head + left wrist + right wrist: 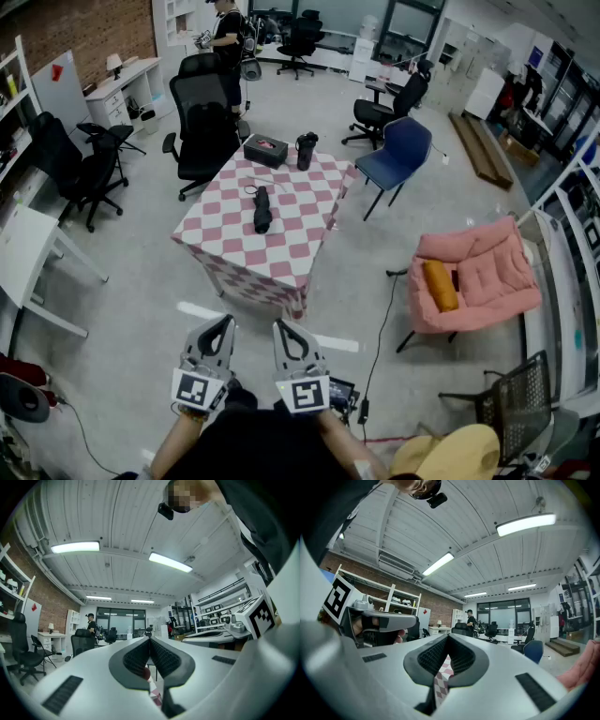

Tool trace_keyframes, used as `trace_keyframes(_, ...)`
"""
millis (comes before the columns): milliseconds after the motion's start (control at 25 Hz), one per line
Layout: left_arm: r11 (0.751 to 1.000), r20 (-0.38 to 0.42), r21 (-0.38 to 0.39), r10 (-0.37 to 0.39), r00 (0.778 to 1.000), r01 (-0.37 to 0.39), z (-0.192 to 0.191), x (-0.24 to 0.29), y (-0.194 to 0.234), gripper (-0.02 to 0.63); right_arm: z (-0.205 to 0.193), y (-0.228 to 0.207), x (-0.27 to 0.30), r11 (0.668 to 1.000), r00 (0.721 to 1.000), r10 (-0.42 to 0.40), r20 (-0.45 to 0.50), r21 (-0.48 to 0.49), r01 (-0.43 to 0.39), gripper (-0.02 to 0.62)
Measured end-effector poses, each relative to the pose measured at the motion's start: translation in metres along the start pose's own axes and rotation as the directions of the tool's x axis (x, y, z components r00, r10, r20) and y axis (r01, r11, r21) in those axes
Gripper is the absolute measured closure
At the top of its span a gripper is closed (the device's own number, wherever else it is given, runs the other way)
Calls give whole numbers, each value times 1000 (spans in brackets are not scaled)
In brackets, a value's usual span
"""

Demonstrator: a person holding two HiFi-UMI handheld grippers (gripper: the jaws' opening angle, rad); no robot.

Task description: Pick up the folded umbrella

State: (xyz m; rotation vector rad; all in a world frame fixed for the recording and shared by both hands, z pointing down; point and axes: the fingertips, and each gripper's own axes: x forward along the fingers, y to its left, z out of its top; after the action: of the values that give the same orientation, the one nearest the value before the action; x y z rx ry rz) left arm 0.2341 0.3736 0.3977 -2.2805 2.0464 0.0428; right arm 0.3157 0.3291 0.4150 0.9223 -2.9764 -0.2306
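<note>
The folded umbrella [262, 211] is black and lies lengthwise near the middle of a table [281, 267] draped in a pink-and-white checked cloth. Both grippers are held low in front of the person, well short of the table and pointing towards it. In the head view the left gripper [225, 322] and the right gripper [281, 326] sit side by side. Each is shut with nothing between its jaws. The left gripper view shows its tips [150, 638] meeting; the right gripper view shows its tips [448, 635] meeting over a glimpse of checked cloth [440, 686].
A black box [265, 148] and a dark bottle [306, 150] stand at the table's far edge. Black office chairs [202, 122] and a blue chair [398, 150] ring the table. A pink lounge chair [473, 277] stands at the right, with a cable [380, 328] on the floor. A person [227, 37] stands at the back.
</note>
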Motion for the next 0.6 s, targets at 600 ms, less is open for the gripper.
trace_keyframes(600, 998, 31, -20, -53, 998, 54, -3, 13, 60, 592, -2, 19, 60, 996, 997, -80, -14, 31, 81, 577)
